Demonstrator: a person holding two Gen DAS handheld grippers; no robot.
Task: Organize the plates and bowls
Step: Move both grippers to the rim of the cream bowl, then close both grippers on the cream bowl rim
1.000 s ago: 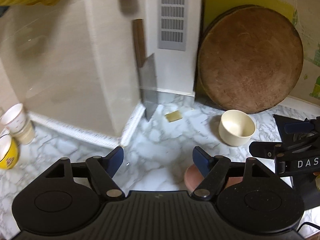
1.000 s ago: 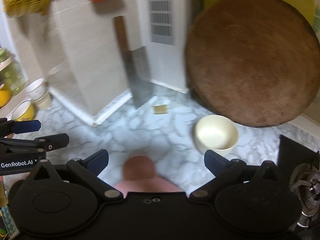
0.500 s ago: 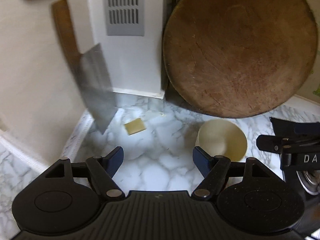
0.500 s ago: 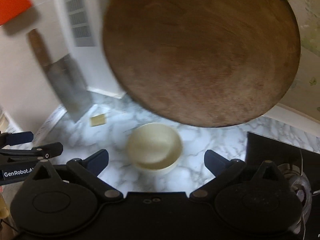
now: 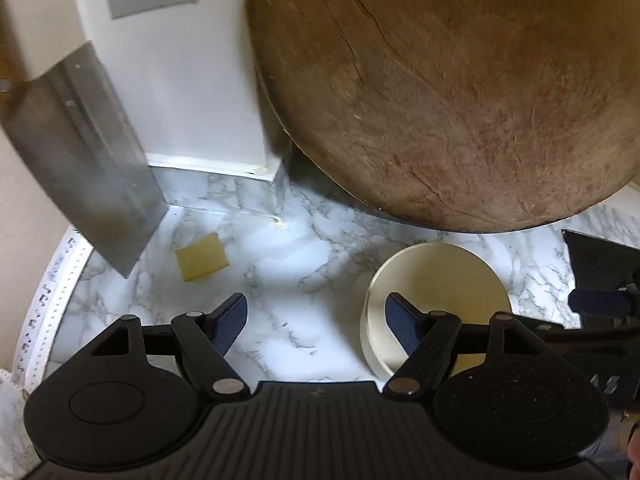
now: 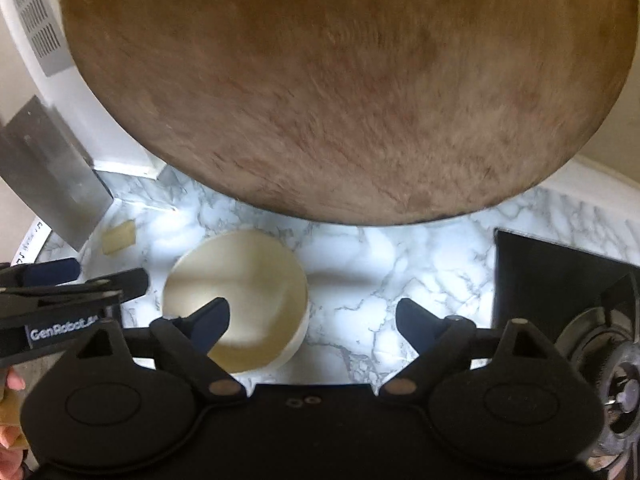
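The cream bowl (image 6: 236,296) is straddled at its rim by the closing right tongs (image 6: 314,320); left tongs (image 5: 316,320) spread, empty. It could probably be tipped if pinched off-centre.

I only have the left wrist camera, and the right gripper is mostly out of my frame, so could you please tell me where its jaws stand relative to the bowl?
Observer: The right gripper has its jaws astride the bowl rim: one finger is over the inside, and the other finger is over the counter outside.
Operator: Thank you. Are they gripping it?
Observer: Not yet. The jaws are closing, and the outer finger is clear of the bowl's wall.
Operator: Is there anything further right that I should mind?
Observer: A burner sits at the right edge, apart from the bowl.
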